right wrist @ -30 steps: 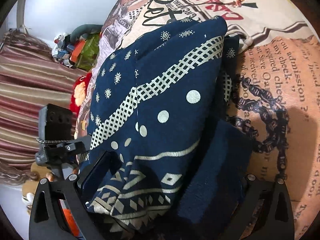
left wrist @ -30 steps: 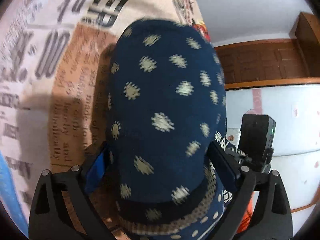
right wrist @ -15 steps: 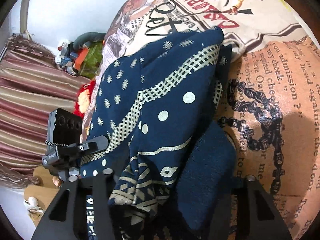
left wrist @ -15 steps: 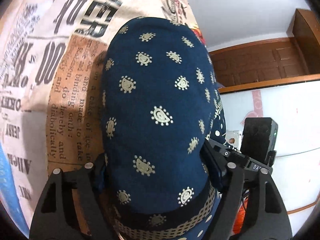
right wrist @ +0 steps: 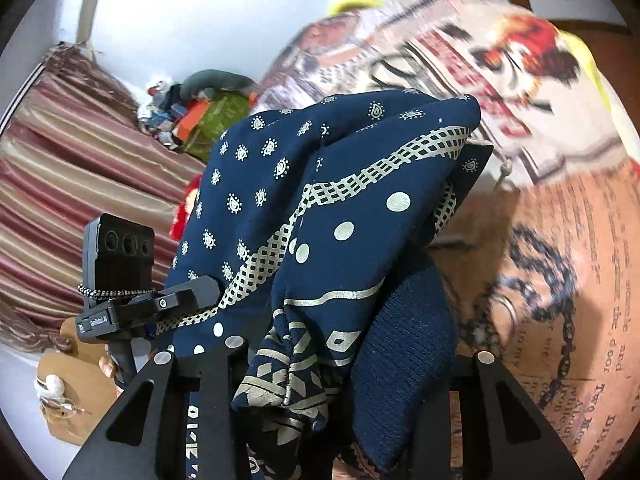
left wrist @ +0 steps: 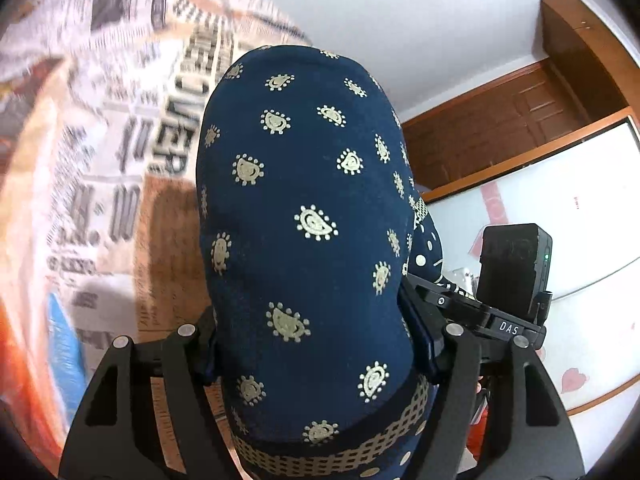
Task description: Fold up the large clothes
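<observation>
A navy garment with cream paisley print (left wrist: pixel 304 208) bulges up between the fingers of my left gripper (left wrist: pixel 316 340), which is shut on it. In the right wrist view the same navy garment (right wrist: pixel 344 216), with a cream check band and dots, is bunched between the fingers of my right gripper (right wrist: pixel 328 360), which is shut on it. Both grippers hold the cloth lifted above a bed cover with newspaper print (left wrist: pixel 120 160). The other gripper shows at the edge of each view (right wrist: pixel 120 280).
The newspaper-print bed cover (right wrist: pixel 560 260) spreads below. A striped curtain (right wrist: pixel 80 184) and a pile of toys (right wrist: pixel 188 112) stand to the left in the right wrist view. A wooden door (left wrist: pixel 520 120) and a white cabinet (left wrist: pixel 560 208) are at the right in the left wrist view.
Both grippers have closed tighter on the garment and lifted it up from the bed; the views tilted up and the bed cover now blurs.
</observation>
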Demonstrator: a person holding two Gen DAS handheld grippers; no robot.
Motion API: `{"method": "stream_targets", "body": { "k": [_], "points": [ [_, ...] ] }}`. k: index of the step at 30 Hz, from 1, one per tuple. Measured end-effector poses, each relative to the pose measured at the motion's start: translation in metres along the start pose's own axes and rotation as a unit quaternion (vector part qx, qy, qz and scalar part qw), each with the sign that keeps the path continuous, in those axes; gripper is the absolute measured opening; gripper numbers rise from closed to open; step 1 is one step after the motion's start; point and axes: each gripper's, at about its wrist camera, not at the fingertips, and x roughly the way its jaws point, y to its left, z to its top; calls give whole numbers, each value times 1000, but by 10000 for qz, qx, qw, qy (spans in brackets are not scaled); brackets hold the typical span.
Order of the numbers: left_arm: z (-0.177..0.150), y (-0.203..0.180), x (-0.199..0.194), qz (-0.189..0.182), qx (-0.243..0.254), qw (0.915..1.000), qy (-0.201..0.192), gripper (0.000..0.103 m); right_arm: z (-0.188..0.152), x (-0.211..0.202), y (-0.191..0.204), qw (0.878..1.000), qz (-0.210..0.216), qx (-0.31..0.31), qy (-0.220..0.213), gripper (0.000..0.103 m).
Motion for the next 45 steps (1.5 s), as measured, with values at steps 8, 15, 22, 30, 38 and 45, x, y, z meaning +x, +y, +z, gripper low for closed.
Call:
{"method": "stream_targets", "body": {
  "k": [8,15,22,30,38,45],
  "points": [
    [13,22,-87,145,106,9984,-545,71,17,14,77,9980,194,-570,-169,37],
    [7,81,-125,375,-205,9964,-731,71,20,78,123,9962,319,-794,157,37],
    [-12,166,-116,424,-829,9943,-517,71,8,157,128,9943,209,-774,707,37],
    [-27,238,-81,479,-1308,9902,-69,71,-18,230,93,9892,-184,-503,1365,37],
    [-43,239,-85,815,-1159,9895,-275,74,-27,237,96,9860,-334,-860,1388,39],
    [-46,206,-104,1738,-836,9802,-460,75,-27,203,109,9837,-605,-1310,1075,41]
  ]
}}
